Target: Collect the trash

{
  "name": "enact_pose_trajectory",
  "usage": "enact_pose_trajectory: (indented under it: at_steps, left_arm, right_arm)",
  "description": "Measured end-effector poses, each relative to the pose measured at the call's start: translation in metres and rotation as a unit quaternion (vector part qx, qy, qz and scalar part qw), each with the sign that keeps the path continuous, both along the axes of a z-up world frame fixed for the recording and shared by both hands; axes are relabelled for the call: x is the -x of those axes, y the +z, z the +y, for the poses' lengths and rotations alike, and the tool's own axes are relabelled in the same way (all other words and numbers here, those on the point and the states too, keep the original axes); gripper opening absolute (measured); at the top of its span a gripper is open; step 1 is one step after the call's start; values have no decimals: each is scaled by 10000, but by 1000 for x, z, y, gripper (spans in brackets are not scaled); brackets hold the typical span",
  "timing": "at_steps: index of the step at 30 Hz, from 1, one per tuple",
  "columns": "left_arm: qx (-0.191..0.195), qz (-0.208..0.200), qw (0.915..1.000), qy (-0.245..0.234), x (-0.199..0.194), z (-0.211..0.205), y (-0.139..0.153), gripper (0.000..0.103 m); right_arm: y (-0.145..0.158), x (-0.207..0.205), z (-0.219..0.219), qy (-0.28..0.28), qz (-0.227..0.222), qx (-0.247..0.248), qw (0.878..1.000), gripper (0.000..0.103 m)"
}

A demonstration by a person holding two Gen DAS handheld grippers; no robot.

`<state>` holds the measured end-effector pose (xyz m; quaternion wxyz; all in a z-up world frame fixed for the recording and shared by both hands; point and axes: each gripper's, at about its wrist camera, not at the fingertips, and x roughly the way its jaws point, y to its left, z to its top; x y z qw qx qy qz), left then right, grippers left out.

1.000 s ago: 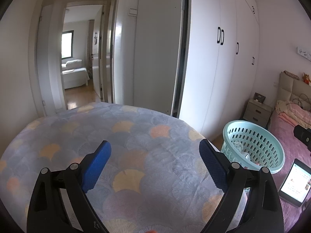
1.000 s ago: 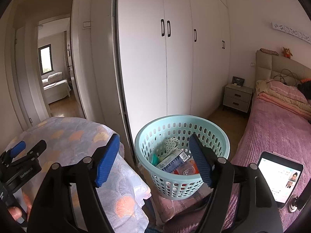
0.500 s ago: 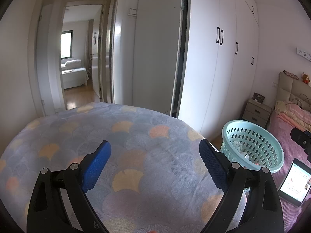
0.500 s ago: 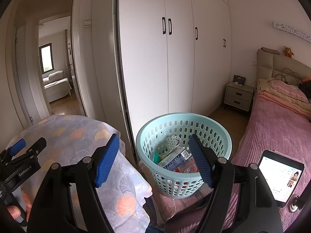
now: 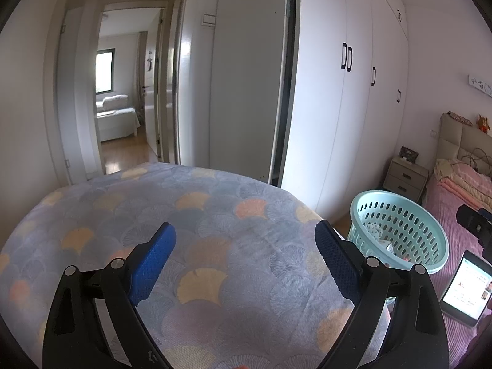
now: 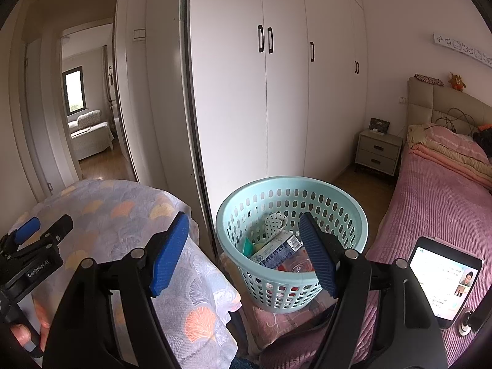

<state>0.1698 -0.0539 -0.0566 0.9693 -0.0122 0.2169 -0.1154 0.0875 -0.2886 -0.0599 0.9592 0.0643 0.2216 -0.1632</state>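
My left claw point(image 5: 244, 252) hangs wide and empty over the patterned surface point(image 5: 215, 215). My right claw point(image 6: 244, 243), also wide and empty, hovers at the basket point(image 6: 353, 212), where the trash point(image 6: 276, 249) lies.

basket point(image 6: 344, 212): mint | cloth point(image 5: 215, 215): grey-blue, fan pattern | bedspread point(image 6: 430, 203): pink

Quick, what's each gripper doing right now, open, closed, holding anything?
Left gripper: open, empty, over the patterned cloth.
Right gripper: open, empty, before the basket.
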Motion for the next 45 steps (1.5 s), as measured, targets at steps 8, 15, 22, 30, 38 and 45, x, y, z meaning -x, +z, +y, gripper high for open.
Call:
enact_pose_trajectory:
  at_steps: [8, 15, 22, 30, 38, 45]
  left_arm:
    - [4, 1, 10000, -17, 0, 0, 0, 89]
    - [19, -7, 10000, -26, 0, 1, 1, 89]
    - [13, -22, 10000, -44, 0, 0, 1, 89]
    - [31, -59, 10000, -69, 2, 1, 3, 89]
    - [28, -79, 9999, -70, 2, 1, 4, 89]
    - [-37, -144, 9999, -76, 4, -2, 7, 89]
  right_arm:
    - [-2, 0, 0, 7, 5, 3, 10000, 70]
    - [-3, -1, -1, 13, 30, -22, 10000, 70]
    - [-3, -2, -1, 34, 52, -26, 10000, 71]
    - [-4, -2, -1, 37, 71, -35, 10000, 71]
    - [-6, -2, -1, 61, 81, -16, 9999, 70]
    - [-5, -4, -1, 65, 86, -18, 9999, 70]
